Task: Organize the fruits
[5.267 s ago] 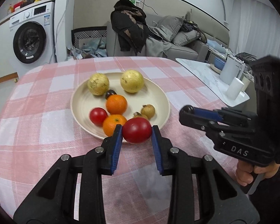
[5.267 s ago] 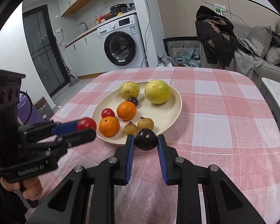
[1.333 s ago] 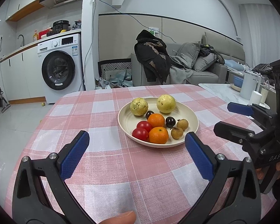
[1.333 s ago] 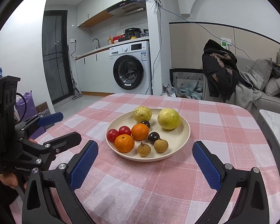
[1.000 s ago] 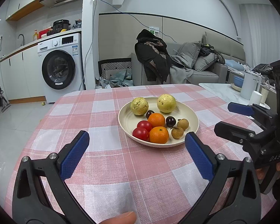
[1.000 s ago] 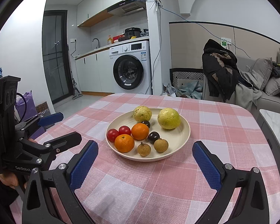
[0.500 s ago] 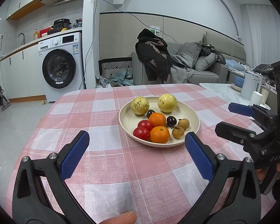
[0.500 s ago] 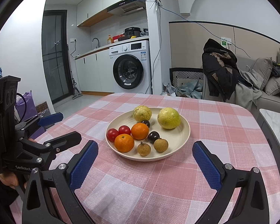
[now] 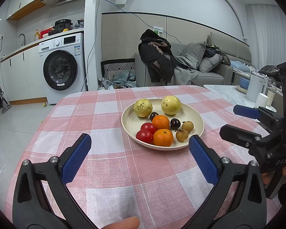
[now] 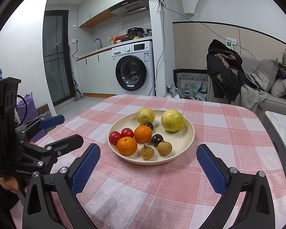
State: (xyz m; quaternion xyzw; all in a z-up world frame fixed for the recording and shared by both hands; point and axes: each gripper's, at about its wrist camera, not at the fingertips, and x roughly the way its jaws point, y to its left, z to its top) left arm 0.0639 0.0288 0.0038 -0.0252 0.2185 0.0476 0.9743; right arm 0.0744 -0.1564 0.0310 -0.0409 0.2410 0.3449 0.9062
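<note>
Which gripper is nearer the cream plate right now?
Roughly equal; I cannot tell. The left gripper sits back at the cream plate's near-left, the right gripper at its near-right, both open and empty.

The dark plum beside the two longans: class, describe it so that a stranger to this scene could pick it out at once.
On the pink checked table stands a cream plate of fruit. Near the plate's middle lies the plum, between an orange and the brown longans. It is glossy and almost black; the other dark plum sits farther back, below a yellow guava.
</note>
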